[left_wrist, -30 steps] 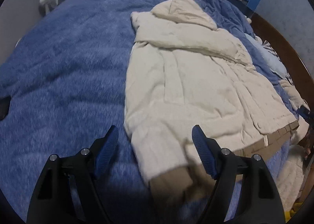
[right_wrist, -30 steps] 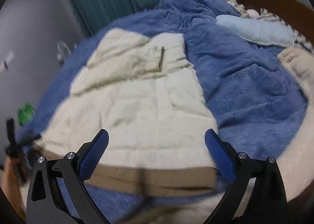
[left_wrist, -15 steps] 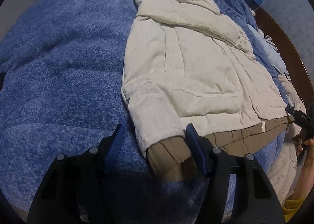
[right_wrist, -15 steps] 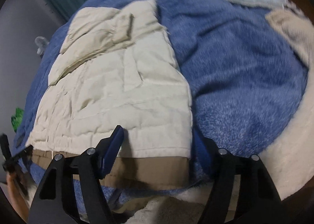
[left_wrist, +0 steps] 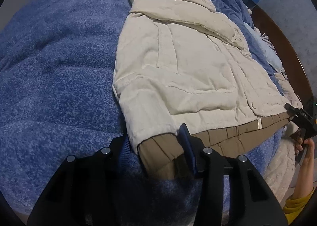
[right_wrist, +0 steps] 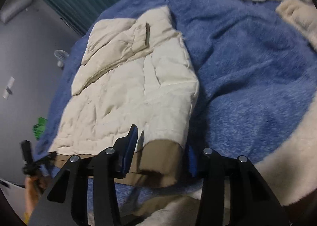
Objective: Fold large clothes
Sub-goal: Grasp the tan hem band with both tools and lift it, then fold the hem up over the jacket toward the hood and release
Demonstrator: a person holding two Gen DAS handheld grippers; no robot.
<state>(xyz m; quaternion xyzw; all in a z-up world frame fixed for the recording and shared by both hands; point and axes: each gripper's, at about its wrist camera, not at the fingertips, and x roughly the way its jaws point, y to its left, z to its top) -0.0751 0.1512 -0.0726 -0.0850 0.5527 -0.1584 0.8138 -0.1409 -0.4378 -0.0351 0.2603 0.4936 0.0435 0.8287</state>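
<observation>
Left wrist view: a cream puffer jacket (left_wrist: 184, 63) lies lengthwise away on a blue blanket (left_wrist: 55, 63), its tan hem corners sitting between each gripper's parted, unclosed fingers: left gripper (left_wrist: 156, 146), right gripper (right_wrist: 161, 158).

Matt quilted cloth jacket (left_wrist: 188, 63) lies on a fuzzy fleece blanket (left_wrist: 55, 67).
</observation>
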